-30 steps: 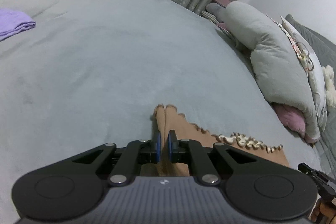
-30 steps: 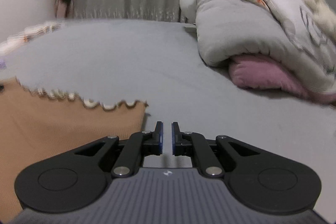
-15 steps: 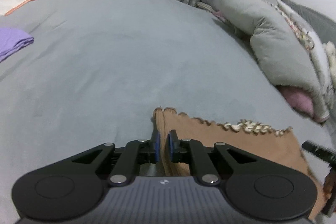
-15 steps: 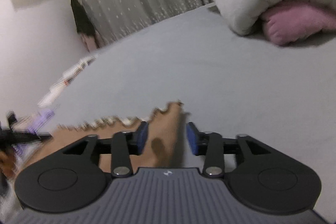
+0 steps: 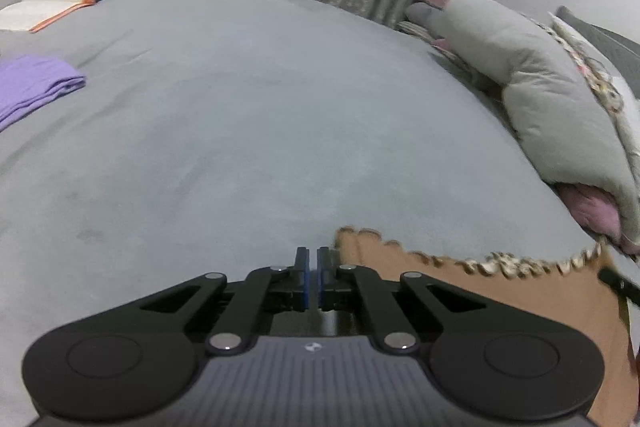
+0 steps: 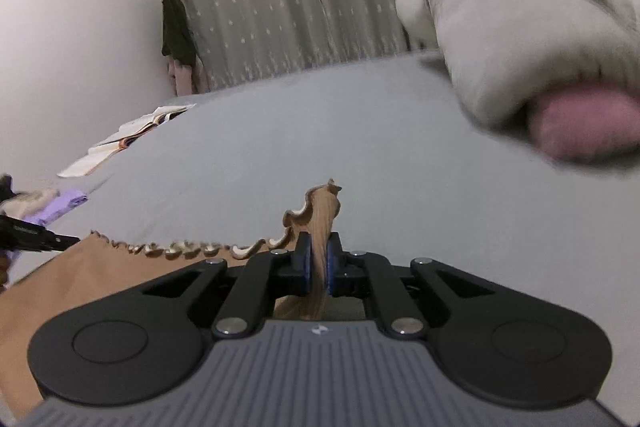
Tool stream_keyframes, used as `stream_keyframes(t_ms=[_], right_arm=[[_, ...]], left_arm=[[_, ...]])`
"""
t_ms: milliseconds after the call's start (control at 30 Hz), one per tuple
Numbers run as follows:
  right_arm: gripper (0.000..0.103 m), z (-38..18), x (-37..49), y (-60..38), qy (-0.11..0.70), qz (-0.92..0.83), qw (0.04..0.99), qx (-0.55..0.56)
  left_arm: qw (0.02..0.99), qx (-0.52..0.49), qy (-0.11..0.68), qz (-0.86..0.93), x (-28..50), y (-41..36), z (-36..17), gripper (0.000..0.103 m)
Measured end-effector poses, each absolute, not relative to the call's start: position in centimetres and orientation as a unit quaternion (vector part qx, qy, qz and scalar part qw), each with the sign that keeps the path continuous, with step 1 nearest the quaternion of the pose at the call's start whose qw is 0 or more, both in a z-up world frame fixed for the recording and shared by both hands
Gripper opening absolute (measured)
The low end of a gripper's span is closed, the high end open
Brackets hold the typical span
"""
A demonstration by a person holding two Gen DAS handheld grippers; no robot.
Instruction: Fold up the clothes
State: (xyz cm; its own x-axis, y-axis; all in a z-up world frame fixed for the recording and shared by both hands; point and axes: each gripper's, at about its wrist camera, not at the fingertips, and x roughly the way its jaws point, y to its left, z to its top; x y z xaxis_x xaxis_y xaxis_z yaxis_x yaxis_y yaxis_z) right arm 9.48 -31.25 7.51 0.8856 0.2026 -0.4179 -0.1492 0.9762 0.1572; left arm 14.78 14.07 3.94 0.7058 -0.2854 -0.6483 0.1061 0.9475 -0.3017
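Right now my right gripper is clamped on a scalloped corner of the tan garment, which lies spread on the bed. My left gripper is nearly closed on nothing. A purple folded piece sits aside; tan folding remains.

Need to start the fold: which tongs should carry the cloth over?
Right. The right tongs are clamped on the cloth corner; the left tongs are shut on nothing, beside its other corner.
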Motion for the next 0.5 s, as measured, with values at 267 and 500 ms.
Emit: stream_keyframes(t_ms=[267,500], right_arm=[[0.008,4.3,11.5,-30.8,0.276,0.071,0.958,0.039],[0.008,3.4,11.8,-32.4,0.277,0.076,0.954,0.084]], left_arm=[[0.905,-0.043,0.391,-0.16,14.8,11.7,4.3,0.055],[0.913,-0.111,0.348,-0.183,13.9,14.1,5.1,0.057]])
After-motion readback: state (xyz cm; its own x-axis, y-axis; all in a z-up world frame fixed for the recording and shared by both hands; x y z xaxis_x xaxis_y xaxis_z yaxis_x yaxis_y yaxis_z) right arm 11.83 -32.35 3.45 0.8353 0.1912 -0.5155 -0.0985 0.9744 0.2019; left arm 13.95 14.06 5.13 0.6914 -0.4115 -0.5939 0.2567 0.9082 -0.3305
